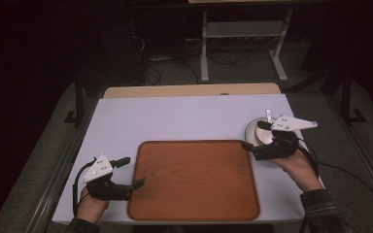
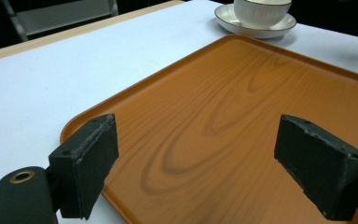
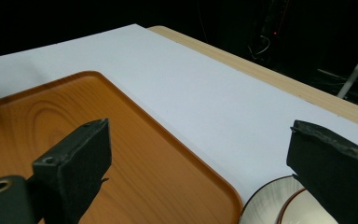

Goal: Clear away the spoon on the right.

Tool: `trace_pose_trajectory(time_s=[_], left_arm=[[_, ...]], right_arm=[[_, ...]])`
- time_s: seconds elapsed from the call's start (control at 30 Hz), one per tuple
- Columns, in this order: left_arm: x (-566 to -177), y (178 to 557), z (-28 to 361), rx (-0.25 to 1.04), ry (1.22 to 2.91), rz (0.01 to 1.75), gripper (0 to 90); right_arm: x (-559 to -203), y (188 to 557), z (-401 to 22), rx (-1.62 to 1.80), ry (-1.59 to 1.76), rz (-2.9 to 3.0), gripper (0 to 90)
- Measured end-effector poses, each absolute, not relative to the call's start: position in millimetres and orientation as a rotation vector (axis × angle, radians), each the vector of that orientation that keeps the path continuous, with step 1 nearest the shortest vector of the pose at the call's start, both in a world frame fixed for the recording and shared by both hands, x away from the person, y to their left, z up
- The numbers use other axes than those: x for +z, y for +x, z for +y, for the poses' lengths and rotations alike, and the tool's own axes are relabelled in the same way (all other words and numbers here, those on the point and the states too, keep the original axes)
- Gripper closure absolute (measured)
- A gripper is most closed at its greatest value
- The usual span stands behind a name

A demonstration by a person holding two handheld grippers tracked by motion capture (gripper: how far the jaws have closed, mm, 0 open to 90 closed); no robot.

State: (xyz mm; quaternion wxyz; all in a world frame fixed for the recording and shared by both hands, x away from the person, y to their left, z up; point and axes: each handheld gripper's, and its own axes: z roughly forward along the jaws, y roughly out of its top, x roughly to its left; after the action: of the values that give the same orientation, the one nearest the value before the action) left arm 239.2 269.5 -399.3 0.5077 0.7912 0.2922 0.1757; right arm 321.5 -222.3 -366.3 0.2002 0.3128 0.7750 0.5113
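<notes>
A white-topped table (image 1: 184,119) is sitting under bright light while the room around it is lying in deep shadow. A pale wooden strip (image 1: 189,90) is running along its 12 o'clock edge. Grey floor (image 1: 252,68) is showing beyond it, where cables (image 1: 223,57) are trailing toward 12 o'clock and a light metal stand (image 1: 243,34) is standing at 1 o'clock.

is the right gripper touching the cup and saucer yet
Apart. In the right gripper view the right gripper has its jaws spread wide, and the saucer lies below between them with white table visible around it; neither pad meets its rim.
</notes>
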Motion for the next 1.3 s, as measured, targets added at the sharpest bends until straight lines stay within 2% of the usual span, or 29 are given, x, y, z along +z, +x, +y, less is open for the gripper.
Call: trace_pose_trajectory(time_s=[0.7,1.13,1.3], left_arm=[[-400,241,268,0.408,1.895,0.7,12.9],[-400,241,269,0.406,1.893,0.704,12.9],[-400,242,271,0.407,1.891,0.702,12.9]], right_arm=[[-365,362,-233,1.387,0.983,2.159,7.1],[-368,394,-247,1.319,1.084,2.15,20.8],[-369,404,-249,1.294,1.123,2.146,28.7]])
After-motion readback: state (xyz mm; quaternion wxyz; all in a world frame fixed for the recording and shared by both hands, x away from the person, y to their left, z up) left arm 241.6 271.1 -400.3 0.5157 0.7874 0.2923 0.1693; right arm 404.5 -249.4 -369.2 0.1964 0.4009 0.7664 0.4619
